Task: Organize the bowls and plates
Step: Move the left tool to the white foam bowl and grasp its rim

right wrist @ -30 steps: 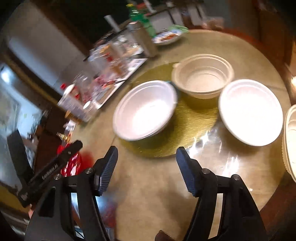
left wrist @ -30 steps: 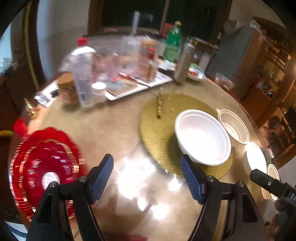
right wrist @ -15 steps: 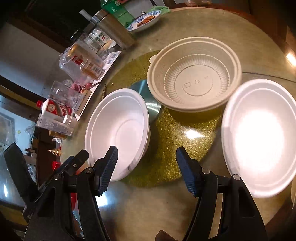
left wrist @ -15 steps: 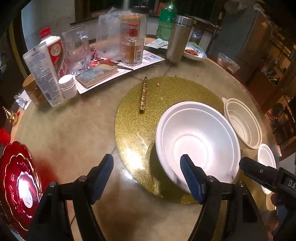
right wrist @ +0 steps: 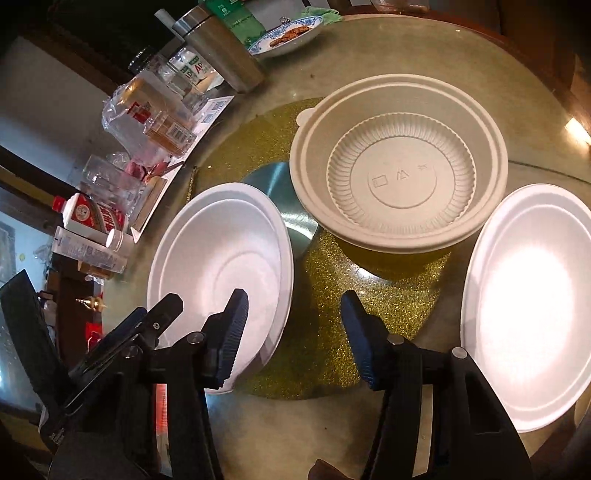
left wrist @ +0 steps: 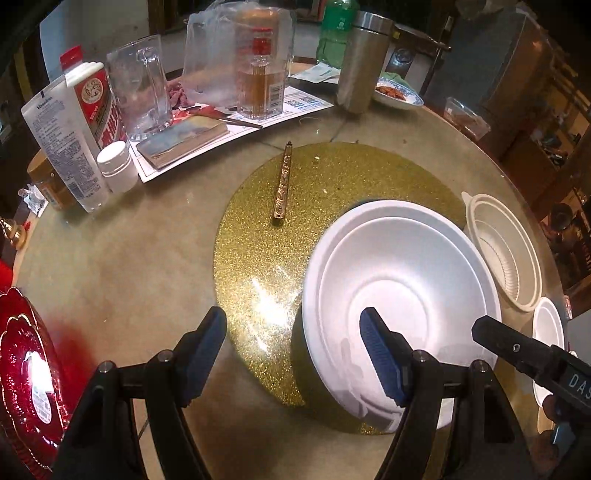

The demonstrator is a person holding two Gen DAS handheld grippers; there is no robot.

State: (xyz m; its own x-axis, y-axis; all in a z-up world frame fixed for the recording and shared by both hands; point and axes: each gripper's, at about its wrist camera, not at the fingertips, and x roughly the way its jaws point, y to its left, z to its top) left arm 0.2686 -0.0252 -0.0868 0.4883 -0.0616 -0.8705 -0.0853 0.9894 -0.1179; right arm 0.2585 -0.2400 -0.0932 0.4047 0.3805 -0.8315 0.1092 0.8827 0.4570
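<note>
A white foam bowl (left wrist: 402, 295) sits on the gold glitter mat (left wrist: 295, 206); it also shows in the right wrist view (right wrist: 221, 254). My left gripper (left wrist: 295, 347) is open, its right finger over the bowl's near rim, its left finger over the mat. A beige ribbed plastic bowl (right wrist: 399, 166) stands at the mat's far right, also in the left wrist view (left wrist: 502, 251). A white foam plate (right wrist: 528, 302) lies right of it. My right gripper (right wrist: 291, 332) is open and empty over the mat's near edge. A red plate (left wrist: 26, 376) lies at the far left.
Bottles, a glass mug (left wrist: 142, 88), a steel flask (left wrist: 364, 59), a book and papers crowd the table's far side. A slim brass stick (left wrist: 282, 184) lies on the mat. A blue-rimmed dish of food (right wrist: 288, 35) stands at the back. The round table's edge (right wrist: 554, 70) curves on the right.
Both grippers moved in and down toward the mat. The white foam bowl now sits under my left gripper's right finger. Both stay open.
</note>
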